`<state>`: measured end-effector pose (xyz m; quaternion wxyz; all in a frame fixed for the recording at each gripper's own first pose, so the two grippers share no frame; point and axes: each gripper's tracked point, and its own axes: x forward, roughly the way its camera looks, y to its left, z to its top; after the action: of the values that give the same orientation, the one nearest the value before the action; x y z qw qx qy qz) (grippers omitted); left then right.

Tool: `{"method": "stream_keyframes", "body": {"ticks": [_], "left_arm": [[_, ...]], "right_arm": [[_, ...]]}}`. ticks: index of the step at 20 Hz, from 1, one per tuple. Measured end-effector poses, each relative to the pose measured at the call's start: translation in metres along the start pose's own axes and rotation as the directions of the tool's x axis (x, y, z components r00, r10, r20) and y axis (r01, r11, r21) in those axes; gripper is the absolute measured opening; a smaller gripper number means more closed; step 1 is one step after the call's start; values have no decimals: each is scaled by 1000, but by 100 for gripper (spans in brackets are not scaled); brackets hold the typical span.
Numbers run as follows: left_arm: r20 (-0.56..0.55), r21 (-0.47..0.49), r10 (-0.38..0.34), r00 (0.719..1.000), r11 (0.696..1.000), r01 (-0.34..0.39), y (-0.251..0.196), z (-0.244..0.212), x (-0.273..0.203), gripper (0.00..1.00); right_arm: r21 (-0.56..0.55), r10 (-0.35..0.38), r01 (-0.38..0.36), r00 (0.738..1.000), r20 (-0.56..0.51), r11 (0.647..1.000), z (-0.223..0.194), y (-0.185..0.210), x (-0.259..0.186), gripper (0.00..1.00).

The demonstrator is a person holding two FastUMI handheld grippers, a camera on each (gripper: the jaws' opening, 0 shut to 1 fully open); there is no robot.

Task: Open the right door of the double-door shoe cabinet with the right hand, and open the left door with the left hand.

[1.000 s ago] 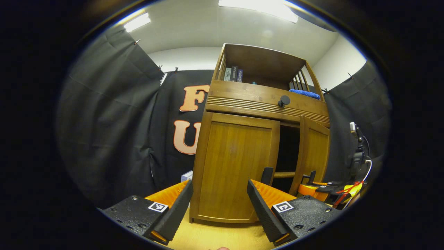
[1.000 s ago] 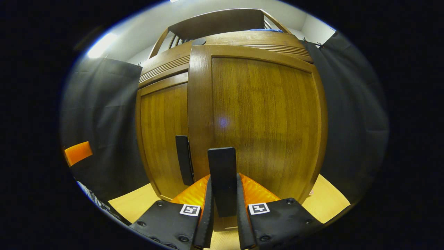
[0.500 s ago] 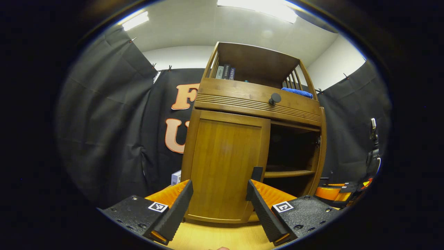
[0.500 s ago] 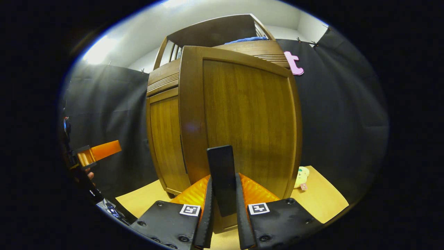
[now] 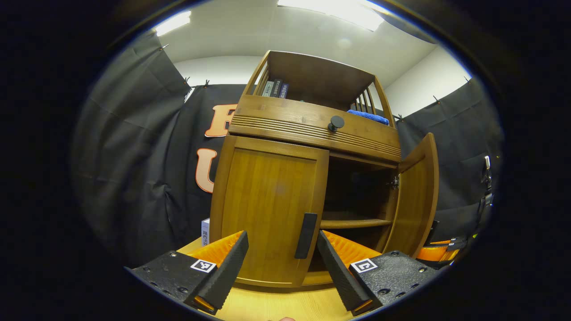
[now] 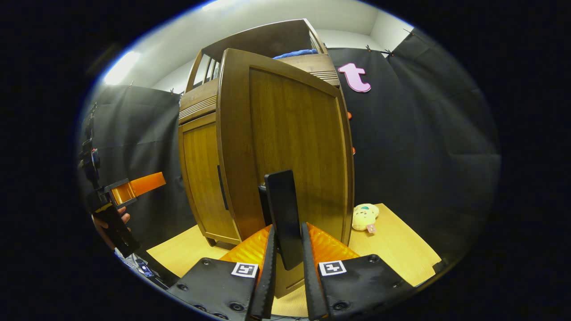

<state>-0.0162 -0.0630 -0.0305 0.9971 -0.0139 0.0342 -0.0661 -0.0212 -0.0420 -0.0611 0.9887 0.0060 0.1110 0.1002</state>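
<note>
The right hand-held gripper (image 6: 286, 272) pinches the right door's handle (image 6: 282, 216), with the right door (image 5: 415, 196) swung wide. The left hand-held gripper (image 5: 282, 263), jaws spread and empty, should straddle the left door's handle (image 5: 306, 235) squarely, then close.

Plush toy (image 6: 365, 216) on floor (image 6: 397, 249); blue cloth (image 5: 368, 117) beside books (image 5: 274, 88)
</note>
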Motion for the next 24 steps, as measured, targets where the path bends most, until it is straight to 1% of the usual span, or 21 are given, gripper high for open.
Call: {"method": "stream_keyframes", "body": {"ticks": [2,3,4,6,8,10,11,13,14,15,16,18,21,23,24], "left_arm": [[-2,2,-11,1000,1000,12,-6,0,1,95],[-4,3,-16,1000,1000,16,-8,-2,2,95],[-4,1,-20,1000,1000,20,-10,-3,1,95],[-3,-1,-28,1000,1000,28,-14,-3,2,95],[-2,3,-38,999,999,38,-18,-1,3,95],[-1,1,-45,999,999,45,-22,-3,4,95],[0,-4,-48,999,999,48,-25,-3,4,95],[0,-8,-55,999,998,55,-28,-4,5,95],[0,-5,-56,998,998,56,-28,-4,5,95],[-1,-1,-56,998,998,56,-28,-5,5,95],[-1,1,-55,999,999,55,-28,-5,6,95],[-5,0,-51,999,999,51,-26,-7,7,95],[-6,0,-37,999,999,37,-21,-9,8,95],[-5,4,-28,1000,1000,28,-17,-9,10,95],[-6,6,-25,1000,1000,25,-15,-9,10,95]], "right_arm": [[1,-19,19,1000,7,1000,2,-10,-3,31],[13,-26,26,1000,6,1000,2,-15,-7,31],[28,-34,34,999,8,999,2,-19,-11,41],[35,-56,56,998,12,998,4,-28,-15,31],[34,-91,91,996,18,995,4,-38,-20,31],[36,-139,138,990,18,990,6,-52,-23,25],[39,-148,148,989,21,988,6,-56,-23,22],[25,-211,210,977,29,977,10,-73,-28,17],[22,-234,233,972,30,972,10,-86,-25,14],[24,-251,250,968,32,968,11,-93,-30,12],[27,-267,266,963,34,963,12,-101,-33,25],[23,-266,265,963,33,964,13,-115,-35,25],[2,-221,221,975,24,975,13,-126,-37,25],[8,-188,188,982,20,982,15,-137,-38,26],[17,-170,169,985,16,985,16,-143,-38,13]]}}
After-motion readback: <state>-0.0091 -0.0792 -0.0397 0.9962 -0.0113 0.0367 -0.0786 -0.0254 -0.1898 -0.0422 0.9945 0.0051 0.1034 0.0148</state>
